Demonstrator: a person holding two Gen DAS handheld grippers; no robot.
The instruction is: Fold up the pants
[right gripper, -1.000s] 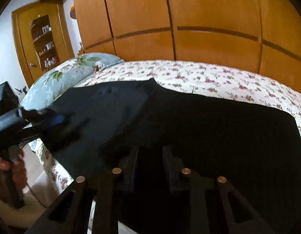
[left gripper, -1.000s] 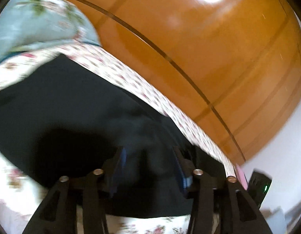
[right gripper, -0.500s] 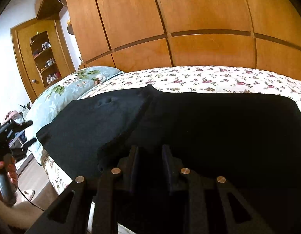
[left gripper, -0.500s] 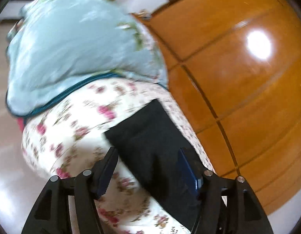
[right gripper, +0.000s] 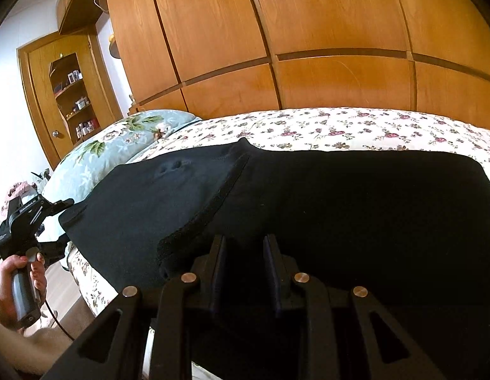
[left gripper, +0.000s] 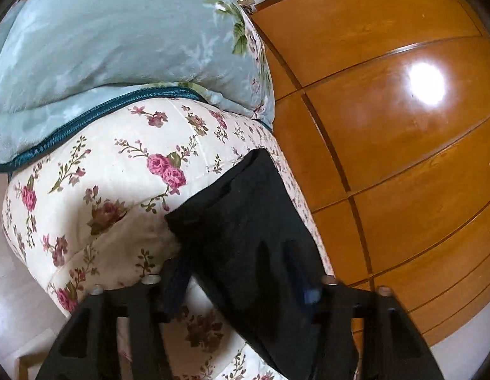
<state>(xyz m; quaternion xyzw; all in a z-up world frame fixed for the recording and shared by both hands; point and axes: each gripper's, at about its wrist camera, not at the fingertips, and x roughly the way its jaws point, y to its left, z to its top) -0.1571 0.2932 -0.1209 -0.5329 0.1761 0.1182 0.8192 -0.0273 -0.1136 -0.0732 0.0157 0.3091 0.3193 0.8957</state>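
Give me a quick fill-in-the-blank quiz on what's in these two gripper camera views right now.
1. The pants are ____ in color.
2. They lie on a bedspread printed with ____.
3. The pale blue pillow lies at the bed's ____ end as the right wrist view shows it.
4. Behind the bed stand ____ wardrobe doors.

Answers: black; flowers; left; wooden

Home bedroom. Bed under a floral-print cover (right gripper: 340, 126), pale blue flowered pillow (left gripper: 112, 41) at its head, glossy wooden wardrobe doors (right gripper: 276, 25) just behind. Off to one side, wooden door (right gripper: 39, 101) with shelves of small bottles (right gripper: 81, 104).
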